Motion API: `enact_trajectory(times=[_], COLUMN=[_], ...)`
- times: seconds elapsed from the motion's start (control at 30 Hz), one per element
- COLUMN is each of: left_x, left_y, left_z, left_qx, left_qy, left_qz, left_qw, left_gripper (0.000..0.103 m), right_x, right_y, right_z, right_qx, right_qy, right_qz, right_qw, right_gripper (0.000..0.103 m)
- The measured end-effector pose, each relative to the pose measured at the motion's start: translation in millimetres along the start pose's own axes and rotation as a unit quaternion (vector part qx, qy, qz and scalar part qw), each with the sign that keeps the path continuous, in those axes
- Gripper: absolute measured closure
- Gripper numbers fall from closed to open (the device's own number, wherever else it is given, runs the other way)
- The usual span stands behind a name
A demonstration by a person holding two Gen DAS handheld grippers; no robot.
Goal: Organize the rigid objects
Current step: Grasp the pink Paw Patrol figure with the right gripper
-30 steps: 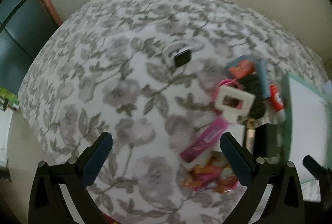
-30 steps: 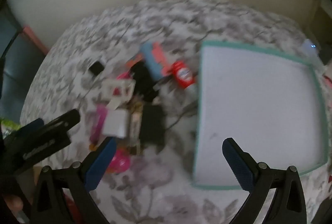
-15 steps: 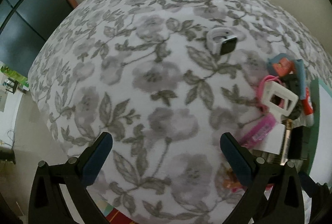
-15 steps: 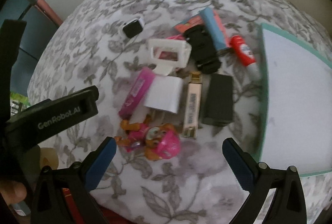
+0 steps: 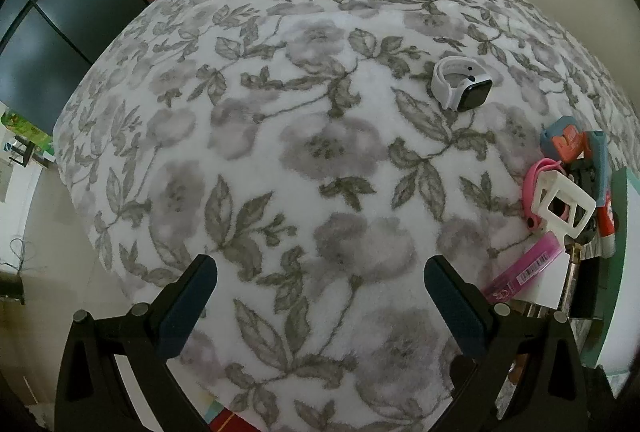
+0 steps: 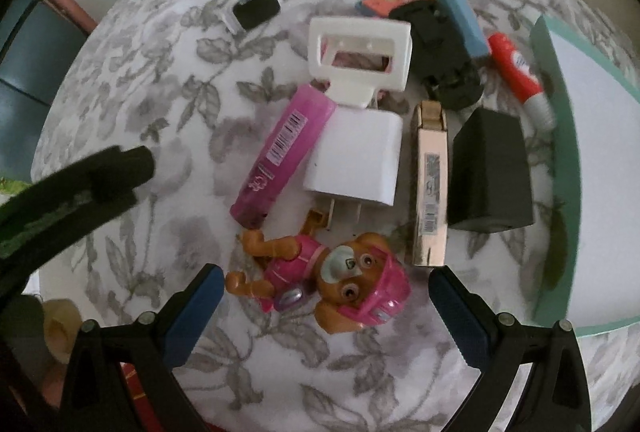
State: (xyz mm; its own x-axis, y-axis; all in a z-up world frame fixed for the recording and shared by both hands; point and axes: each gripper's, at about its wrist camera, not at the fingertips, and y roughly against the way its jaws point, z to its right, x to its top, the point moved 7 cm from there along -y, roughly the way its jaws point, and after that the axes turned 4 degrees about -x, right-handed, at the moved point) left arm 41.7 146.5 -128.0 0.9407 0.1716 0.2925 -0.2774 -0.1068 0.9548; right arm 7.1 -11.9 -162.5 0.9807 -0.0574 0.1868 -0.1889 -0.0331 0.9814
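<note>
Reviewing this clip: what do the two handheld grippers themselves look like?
Both the left gripper and the right gripper have matte black angular frames with silver screw heads. Their jaws carry dark blue, finely ribbed rectangular pads. No cables or sleeves show.

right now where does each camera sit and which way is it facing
Left wrist: rides the left gripper, looking forward and down across the floral cloth at the watch, with the pile at the right edge; its own two open fingers show.
Right wrist: rides the right gripper, looking down on the pile, nearest the toy dog, with the tray to the right; its own open fingers show, and the left gripper's dark finger crosses in.
Shared: the watch, pink tube, white frame and tray.
</note>
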Motion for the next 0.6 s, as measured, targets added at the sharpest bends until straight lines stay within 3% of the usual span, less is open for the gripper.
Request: enact_trajectory(times=[0.33,0.6], left_x=[1.5,-1.4], left_y=[0.0,0.0], left_z=[5.7,15.0], left_qx=[-0.006,-0.024], left_qy=[-0.011,-0.021], left_qz=[0.002,-0.002], left_qw=[0.9999,0.9995], left_gripper=[0.0,0.0], right_x=[15.1,-3.7], right_y=[-23.7,-14.7], right_z=[-16.6,-2.0], right_qx=[-0.038,-0.044], right_qy=[0.01,0.007], right_qz=[0.009,0.013], right_qw=[0.999,0.999], right_gripper=[0.0,0.016])
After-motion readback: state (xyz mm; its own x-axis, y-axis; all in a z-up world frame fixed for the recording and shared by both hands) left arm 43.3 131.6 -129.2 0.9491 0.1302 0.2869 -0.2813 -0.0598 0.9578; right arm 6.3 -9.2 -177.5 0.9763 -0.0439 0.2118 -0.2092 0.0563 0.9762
